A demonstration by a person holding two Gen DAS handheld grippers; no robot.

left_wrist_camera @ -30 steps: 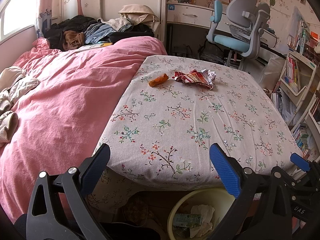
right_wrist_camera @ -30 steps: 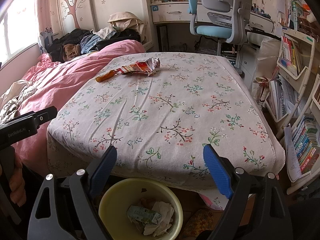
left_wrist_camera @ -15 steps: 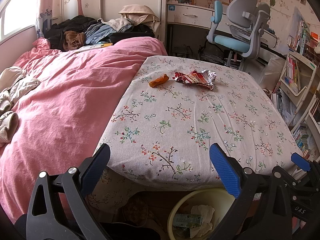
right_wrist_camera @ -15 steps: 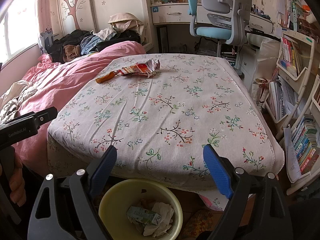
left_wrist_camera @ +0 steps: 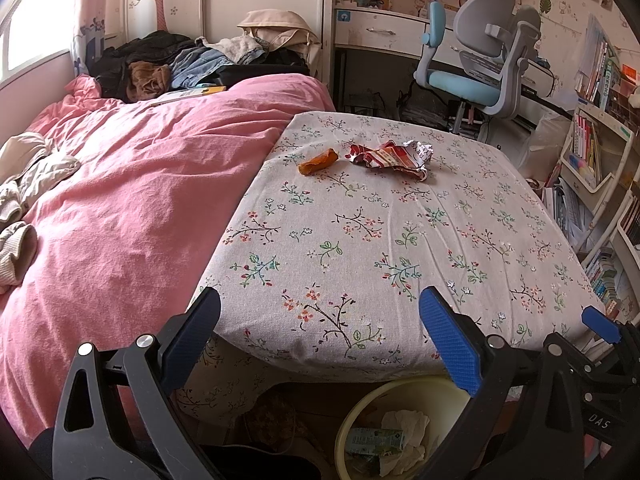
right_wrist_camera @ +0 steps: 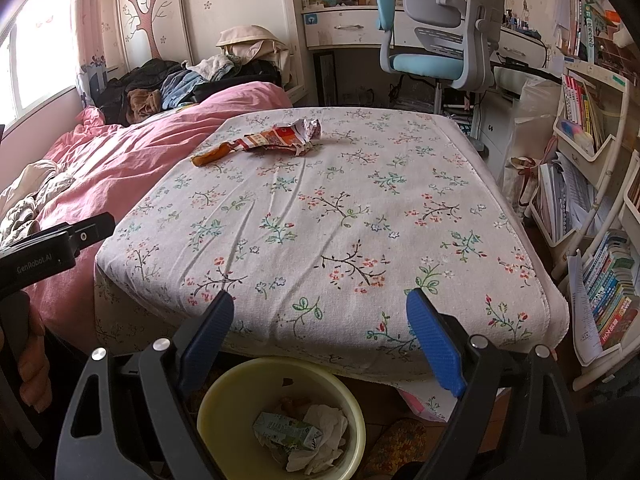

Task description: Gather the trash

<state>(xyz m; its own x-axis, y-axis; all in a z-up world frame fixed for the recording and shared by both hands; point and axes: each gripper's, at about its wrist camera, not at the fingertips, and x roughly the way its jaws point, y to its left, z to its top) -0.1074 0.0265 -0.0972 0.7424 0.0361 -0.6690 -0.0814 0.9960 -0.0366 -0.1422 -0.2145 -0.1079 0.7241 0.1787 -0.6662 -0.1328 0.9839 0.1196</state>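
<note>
Right wrist: floral bedspread (right_wrist_camera: 320, 220), pink duvet (right_wrist_camera: 120, 148).

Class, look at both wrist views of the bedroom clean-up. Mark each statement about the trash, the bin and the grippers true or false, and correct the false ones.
1. The crumpled wrapper lies on the floral sheet. True.
2. The left gripper holds the orange scrap. False: it is open and empty; the scrap lies on the sheet beside the wrapper.
3. The yellow bin already holds a carton and tissue. True.
4. The bin stands on the bed. False: it stands on the floor below the sheet's near edge.
5. The right gripper is shut on the wrapper. False: it is open, and the wrapper lies far across the sheet.
</note>
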